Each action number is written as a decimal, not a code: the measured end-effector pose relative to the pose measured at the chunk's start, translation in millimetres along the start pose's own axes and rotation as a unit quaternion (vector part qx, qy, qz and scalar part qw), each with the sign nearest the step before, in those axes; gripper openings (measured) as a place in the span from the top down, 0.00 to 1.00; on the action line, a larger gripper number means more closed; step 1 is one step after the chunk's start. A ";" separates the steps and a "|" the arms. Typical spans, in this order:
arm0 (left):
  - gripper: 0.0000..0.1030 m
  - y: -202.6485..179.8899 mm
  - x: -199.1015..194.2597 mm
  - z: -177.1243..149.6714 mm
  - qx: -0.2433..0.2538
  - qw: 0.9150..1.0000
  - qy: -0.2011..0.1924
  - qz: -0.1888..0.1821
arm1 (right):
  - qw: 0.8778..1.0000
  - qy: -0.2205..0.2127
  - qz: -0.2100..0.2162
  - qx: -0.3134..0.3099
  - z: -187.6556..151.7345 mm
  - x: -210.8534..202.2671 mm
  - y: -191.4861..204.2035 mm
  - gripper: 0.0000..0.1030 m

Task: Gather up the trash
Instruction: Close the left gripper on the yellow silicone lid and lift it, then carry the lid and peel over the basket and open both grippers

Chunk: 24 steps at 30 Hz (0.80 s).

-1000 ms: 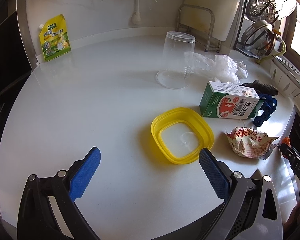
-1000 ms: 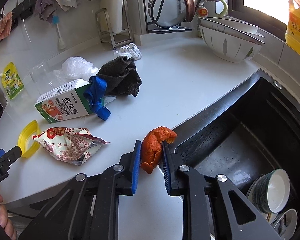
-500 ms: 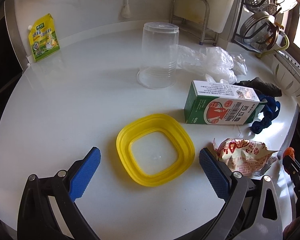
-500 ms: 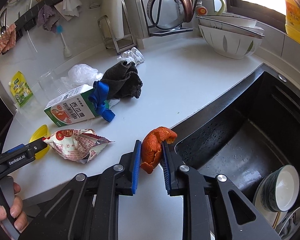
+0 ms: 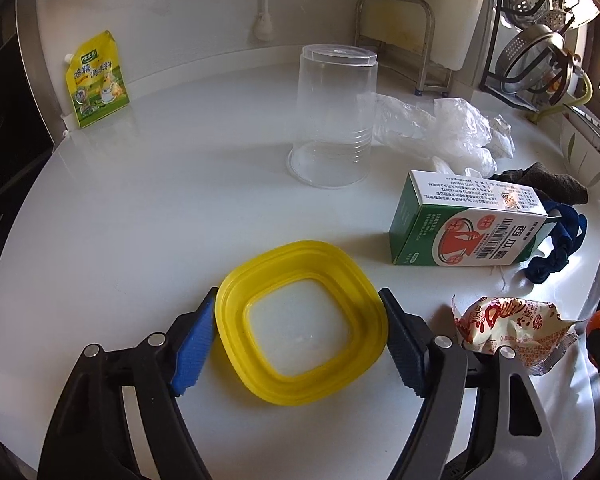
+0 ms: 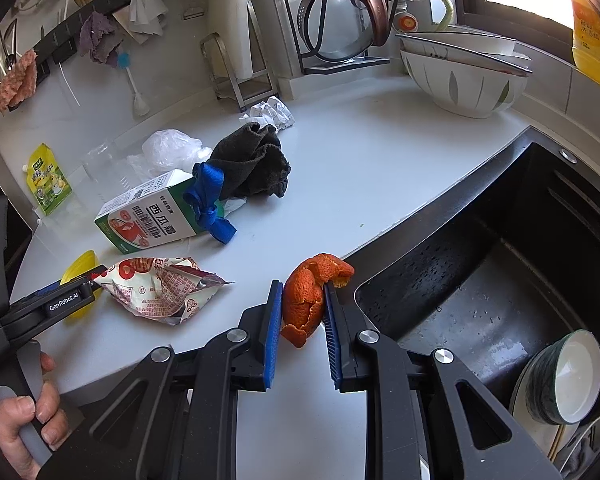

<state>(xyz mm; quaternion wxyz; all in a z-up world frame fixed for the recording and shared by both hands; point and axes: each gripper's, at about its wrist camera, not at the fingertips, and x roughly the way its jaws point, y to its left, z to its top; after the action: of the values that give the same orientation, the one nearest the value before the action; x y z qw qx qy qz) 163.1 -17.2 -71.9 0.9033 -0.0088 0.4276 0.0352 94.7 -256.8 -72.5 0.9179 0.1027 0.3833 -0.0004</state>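
Observation:
My left gripper [image 5: 300,344] has its jaws closed in against both sides of a yellow square lid [image 5: 300,320] lying on the white counter [image 5: 140,220]. My right gripper [image 6: 302,312] is shut on an orange peel [image 6: 306,296] and holds it over the counter edge beside the black sink [image 6: 500,260]. A crumpled red-and-white wrapper [image 5: 508,324] lies right of the lid; it also shows in the right wrist view [image 6: 160,284]. A green-and-white carton [image 5: 464,228] lies on its side behind it. Clear plastic bags [image 5: 440,128] lie further back.
An upturned clear tub [image 5: 334,116] stands behind the lid. A dark cloth [image 6: 256,164] and blue ribbon [image 6: 208,204] lie by the carton. A yellow pouch [image 5: 96,80] leans on the wall. Bowls [image 6: 464,76] and a rack stand at the back; dishes [image 6: 564,376] sit in the sink.
My left gripper moved forward to the yellow lid and its jaws narrowed from wide open onto the lid's sides. The right gripper still holds the peel and has barely moved.

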 end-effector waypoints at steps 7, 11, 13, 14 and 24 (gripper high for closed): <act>0.30 16.5 -21.8 -7.0 0.015 1.000 -0.022 0.006 | 1.000 -0.009 0.000 -0.007 -4.6 -9.6 3.3 0.81; 0.30 28.8 -53.1 -16.6 0.029 0.999 -0.045 -0.001 | 1.000 -0.023 -0.001 -0.009 -15.2 -33.6 5.5 0.81; 0.30 33.9 -70.8 -24.8 0.037 0.998 -0.055 -0.008 | 0.999 -0.031 0.001 -0.012 -22.6 -50.8 8.0 0.81; 0.30 36.2 -79.1 -29.7 0.041 0.997 -0.060 -0.009 | 0.999 -0.035 0.001 -0.014 -27.4 -60.1 9.7 0.81; 0.30 37.8 -142.1 -93.6 0.094 0.991 -0.081 -0.053 | 0.998 -0.034 0.030 -0.041 -103.6 -124.4 44.9 0.81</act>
<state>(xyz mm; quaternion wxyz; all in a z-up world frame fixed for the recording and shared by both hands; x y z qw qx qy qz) -1.6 8.2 -20.9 0.9322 0.0567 0.3536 -0.0522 -62.4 -202.9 -47.5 0.9335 0.0761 0.3481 0.0396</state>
